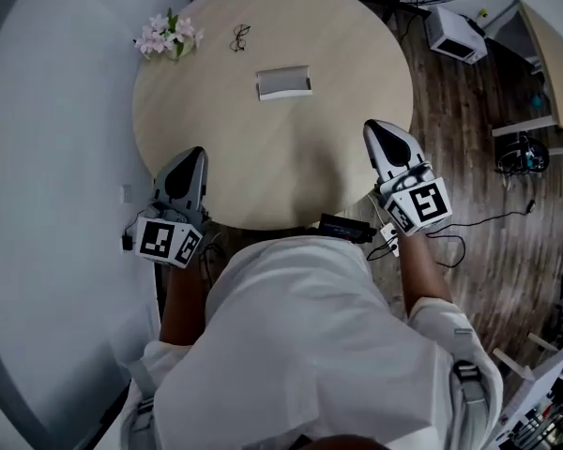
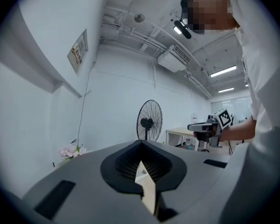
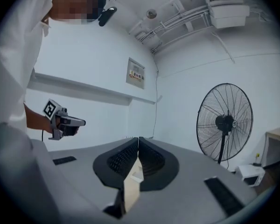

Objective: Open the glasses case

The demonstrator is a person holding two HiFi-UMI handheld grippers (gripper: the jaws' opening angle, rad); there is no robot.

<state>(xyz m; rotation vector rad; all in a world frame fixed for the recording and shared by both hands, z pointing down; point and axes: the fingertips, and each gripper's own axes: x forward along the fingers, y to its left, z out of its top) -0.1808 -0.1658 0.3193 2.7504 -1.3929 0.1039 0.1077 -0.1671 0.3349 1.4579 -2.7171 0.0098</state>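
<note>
While the glasses case (image 1: 283,82) lies mid-tabletop (image 1: 342,64), long axis left to right, we hold the left hand-held gripper (image 1: 193,155) and right hand-held gripper (image 1: 376,129) at the near edge, jaws together, empty.

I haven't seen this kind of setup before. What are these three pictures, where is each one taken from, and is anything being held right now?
There is no robot here. A person stands at a round table and holds a two-jaw tool in each hand. The top-down picture comes from a camera on the person's head: the left tool shows at its left and the right tool at its right. The other two pictures come from a camera riding on each tool, looking along its jaws. On the table lie a grey glasses case, a pair of glasses and pink flowers. Both tools have their jaws together and hold nothing. They are near the table's close edge, well apart from the case.
</note>
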